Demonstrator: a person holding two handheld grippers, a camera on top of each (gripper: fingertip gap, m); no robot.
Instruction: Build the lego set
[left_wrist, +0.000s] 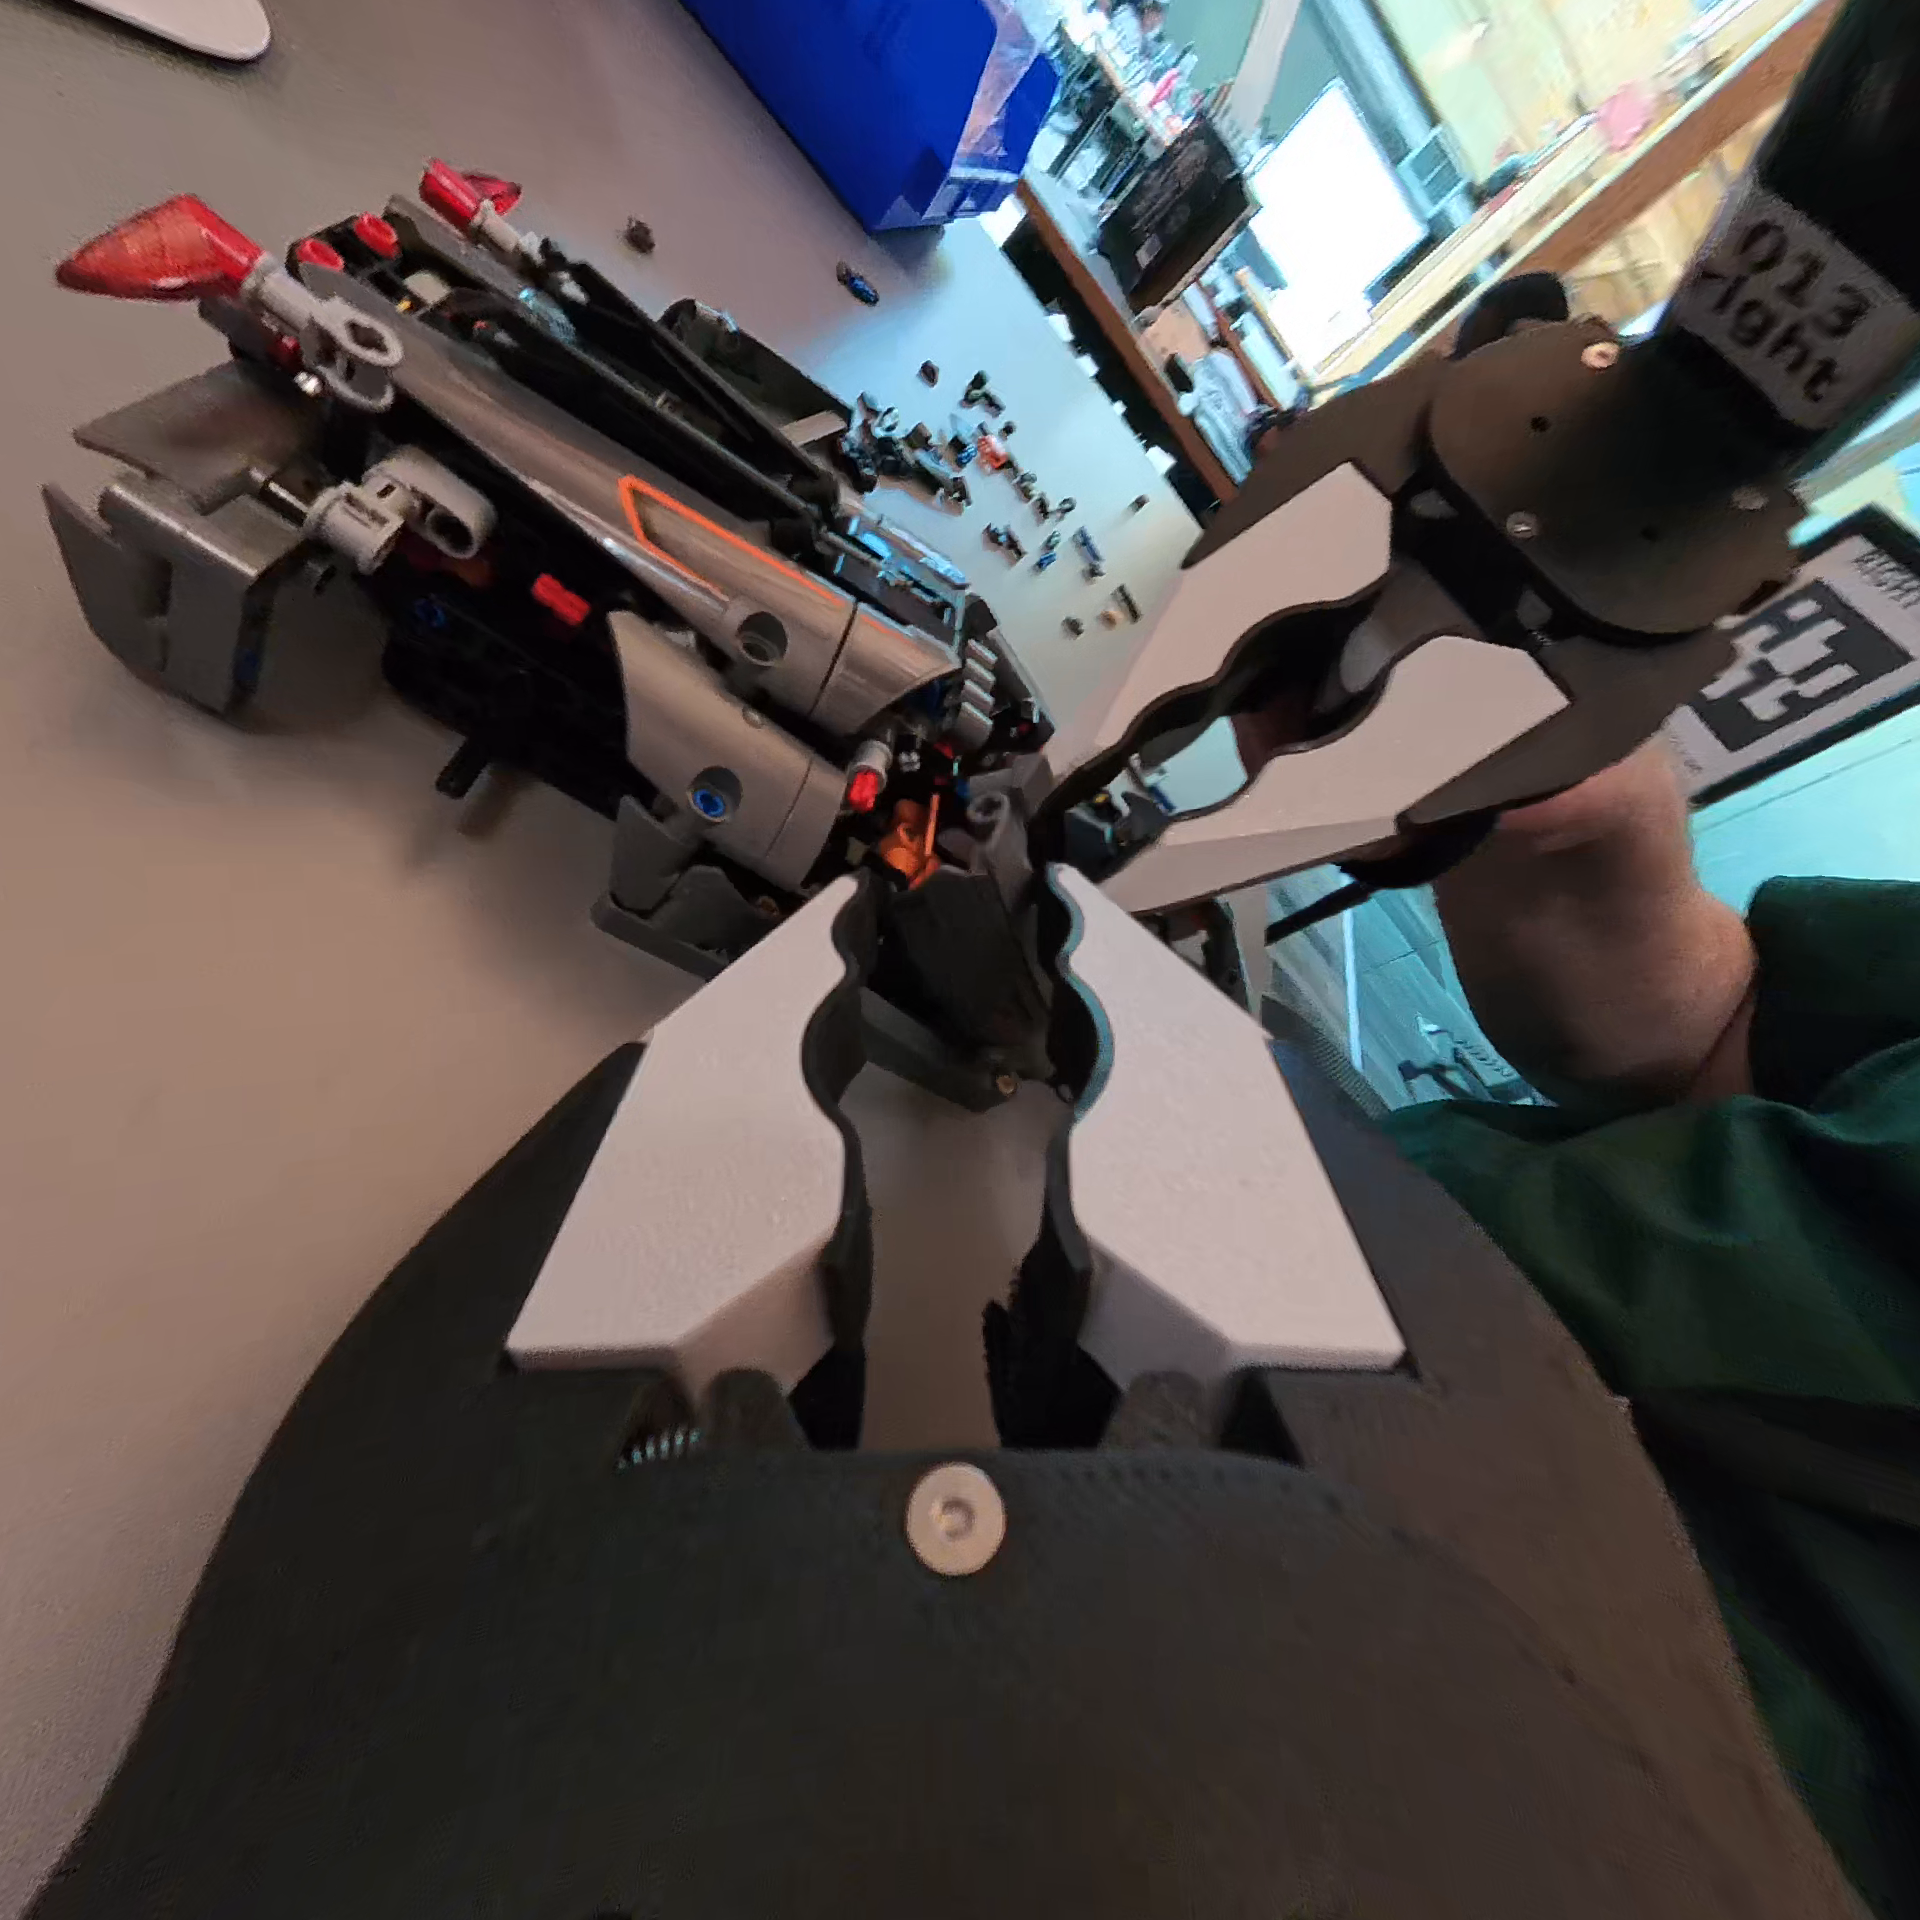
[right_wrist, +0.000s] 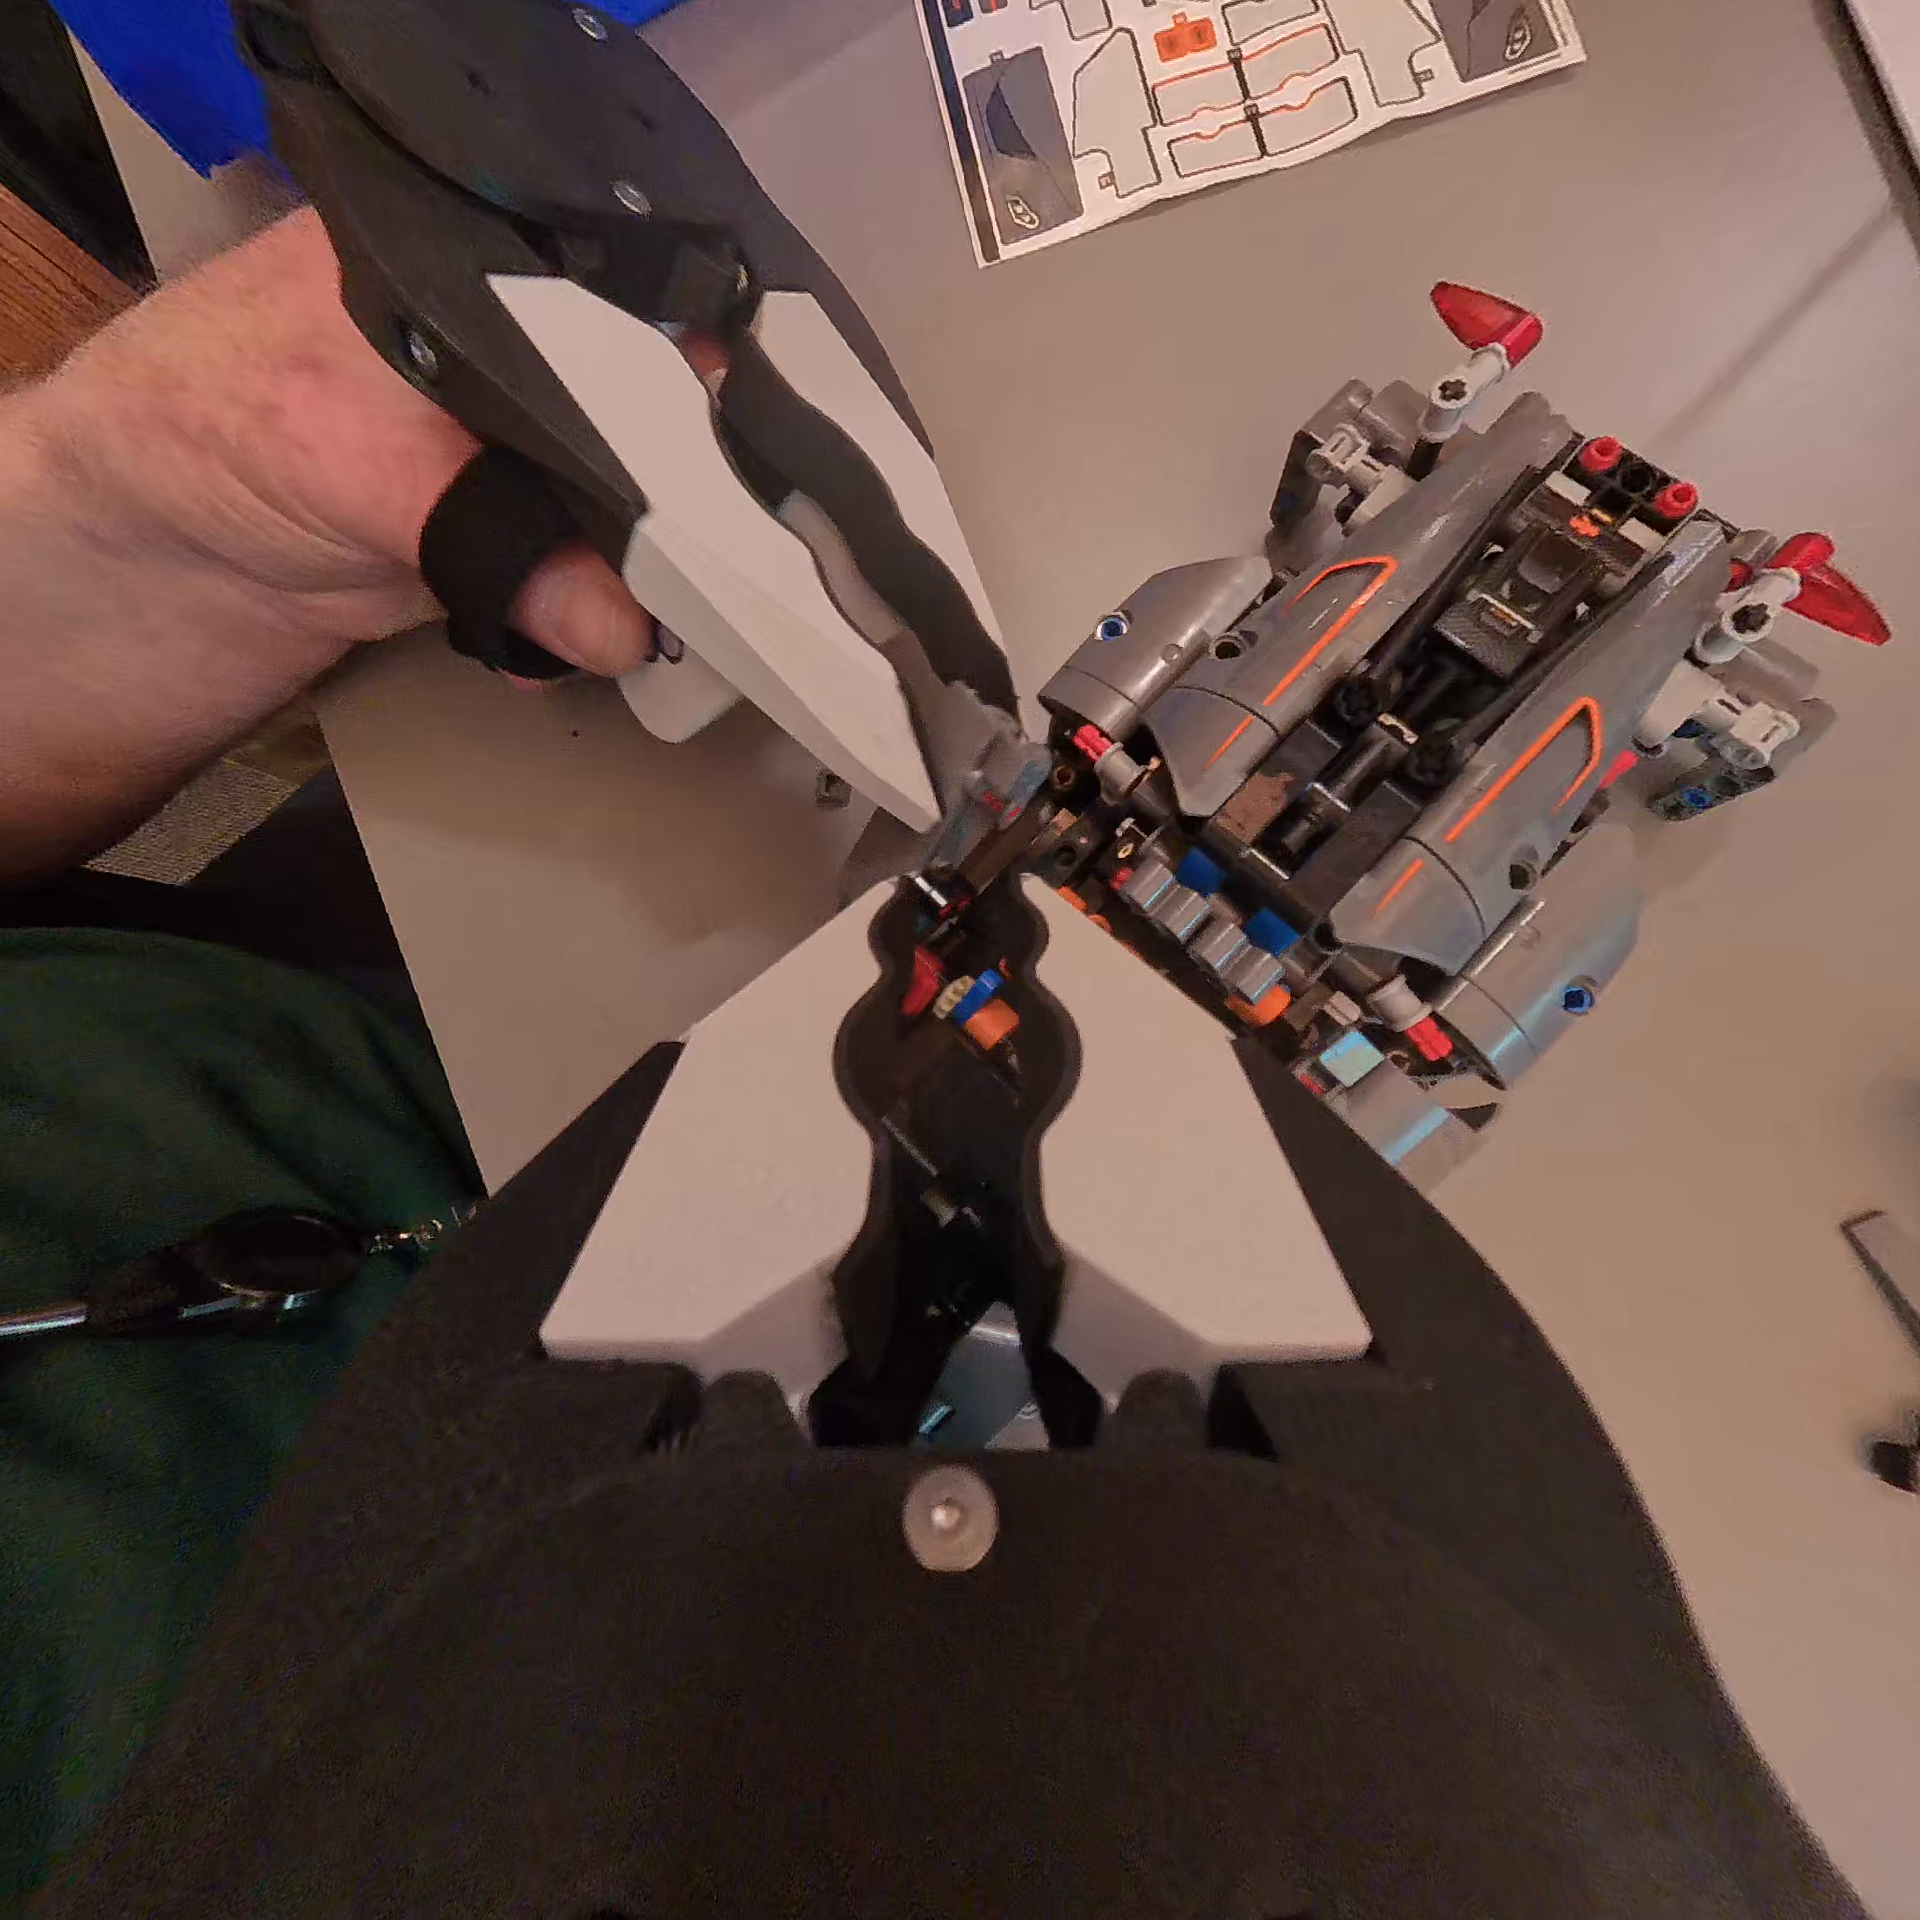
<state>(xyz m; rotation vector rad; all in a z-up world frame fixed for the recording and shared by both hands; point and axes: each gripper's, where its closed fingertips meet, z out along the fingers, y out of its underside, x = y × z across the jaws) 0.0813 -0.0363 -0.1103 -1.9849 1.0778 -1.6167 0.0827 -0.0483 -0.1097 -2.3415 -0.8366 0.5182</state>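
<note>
A grey Lego car (left_wrist: 644, 582) with orange stripes and red tail lights lies on the grey table; it also shows in the right wrist view (right_wrist: 1455, 727). Both grippers meet at its open front end. My left gripper (left_wrist: 956, 894) is shut on a dark grey piece (left_wrist: 977, 956) at the car's front; in the right wrist view this gripper (right_wrist: 966, 800) comes in from the upper left. My right gripper (right_wrist: 958, 888) is shut on the black front frame (right_wrist: 956, 1101) with its red, blue and orange parts. In the left wrist view this gripper (left_wrist: 1055, 821) reaches in from the right.
Several loose small Lego pieces (left_wrist: 987, 468) lie scattered beyond the car. A blue box (left_wrist: 883, 94) stands at the table's far side. A sticker sheet (right_wrist: 1247, 104) lies behind the car. The table edge (right_wrist: 416, 987) is close, beside a person's green sleeve (right_wrist: 156, 1091). The grippers are tip to tip, or close to it.
</note>
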